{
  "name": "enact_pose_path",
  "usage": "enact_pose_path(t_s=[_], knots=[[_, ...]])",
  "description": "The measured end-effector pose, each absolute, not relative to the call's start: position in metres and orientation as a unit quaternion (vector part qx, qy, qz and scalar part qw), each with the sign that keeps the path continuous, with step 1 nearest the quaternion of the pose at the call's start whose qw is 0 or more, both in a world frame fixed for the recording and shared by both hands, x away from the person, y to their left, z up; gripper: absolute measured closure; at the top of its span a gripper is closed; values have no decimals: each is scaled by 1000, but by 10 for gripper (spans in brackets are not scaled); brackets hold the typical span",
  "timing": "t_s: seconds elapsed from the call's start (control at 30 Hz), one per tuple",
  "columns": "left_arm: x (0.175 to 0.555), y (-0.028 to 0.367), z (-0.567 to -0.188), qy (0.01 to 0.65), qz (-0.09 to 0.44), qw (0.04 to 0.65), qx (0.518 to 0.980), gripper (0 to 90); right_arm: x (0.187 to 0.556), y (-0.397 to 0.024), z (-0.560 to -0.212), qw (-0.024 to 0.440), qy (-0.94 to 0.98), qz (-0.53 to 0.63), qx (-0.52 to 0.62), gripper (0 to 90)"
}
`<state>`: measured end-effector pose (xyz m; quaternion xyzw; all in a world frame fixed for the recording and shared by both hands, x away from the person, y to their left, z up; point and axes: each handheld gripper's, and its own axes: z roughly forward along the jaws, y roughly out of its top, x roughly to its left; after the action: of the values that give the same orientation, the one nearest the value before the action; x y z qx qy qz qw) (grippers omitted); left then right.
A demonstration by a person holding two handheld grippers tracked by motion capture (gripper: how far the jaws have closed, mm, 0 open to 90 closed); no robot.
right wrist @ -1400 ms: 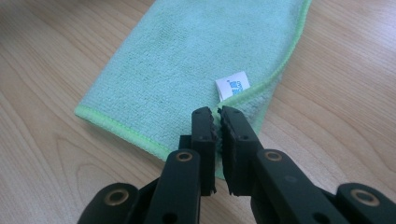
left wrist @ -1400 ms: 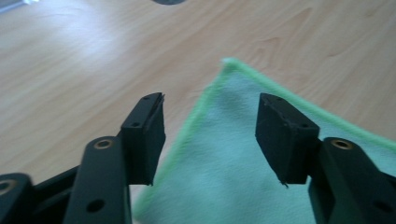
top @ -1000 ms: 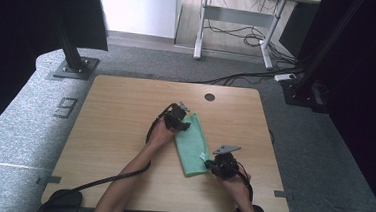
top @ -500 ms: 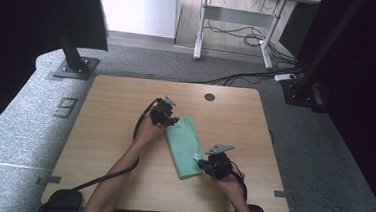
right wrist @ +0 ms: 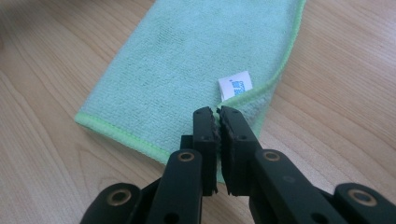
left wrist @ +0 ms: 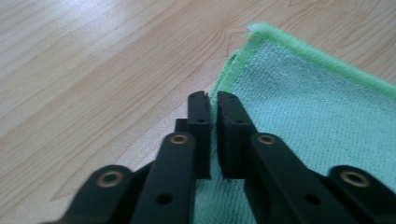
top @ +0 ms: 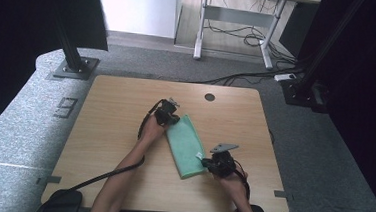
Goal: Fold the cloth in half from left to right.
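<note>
The wooden bench (top: 123, 146) is being used as the flat surface for what is judged to be a folding job, with 1 green cloth (top: 187, 143) lying near its middle as a long, already doubled strip running from the far left toward the near right. The cloth is being held at 2 opposite ends, likely so that it can be lifted or folded evenly without bunching. At the far end, the left gripper (left wrist: 212, 100) is being held low over the cloth's left edge; its jaws have just been closing, and the fingers (left wrist: 201, 121) are now being pressed together on the green hem, so that edge is judged to be pinched. At the near end, the right gripper (right wrist: 217, 114) is being kept at the cloth's corner beside the small white label (right wrist: 235, 85), its fingers (right wrist: 205, 130) being pressed together on the hem there. In the high view, the left forearm is being stretched forward across the bench toward the left gripper (top: 167, 113), while the right hand is being kept closer to the body, with the right gripper (top: 211, 164) angled in toward the cloth from the right.
</note>
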<state>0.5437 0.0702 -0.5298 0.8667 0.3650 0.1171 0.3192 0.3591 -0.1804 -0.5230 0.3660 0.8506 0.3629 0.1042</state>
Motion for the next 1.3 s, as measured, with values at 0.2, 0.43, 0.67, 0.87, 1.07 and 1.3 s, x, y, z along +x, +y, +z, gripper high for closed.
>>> enact_pose_path(t_s=[0.2,0.43,0.67,0.87,1.07,1.3], knots=[[541,71,-521,358,124,319,869,888,356,-180,-517,110,847,373,364,845],[535,79,-493,340,135,301,880,889,351,-178,-505,109,841,394,354,846],[537,77,-508,349,129,289,882,884,355,-180,-516,101,848,373,363,846],[539,74,-523,356,135,301,874,874,359,-185,-525,96,850,359,374,842],[538,74,-525,364,147,313,865,740,360,-187,-526,117,851,340,382,745],[525,77,-505,348,157,337,861,441,362,-200,-516,164,834,343,399,555]])
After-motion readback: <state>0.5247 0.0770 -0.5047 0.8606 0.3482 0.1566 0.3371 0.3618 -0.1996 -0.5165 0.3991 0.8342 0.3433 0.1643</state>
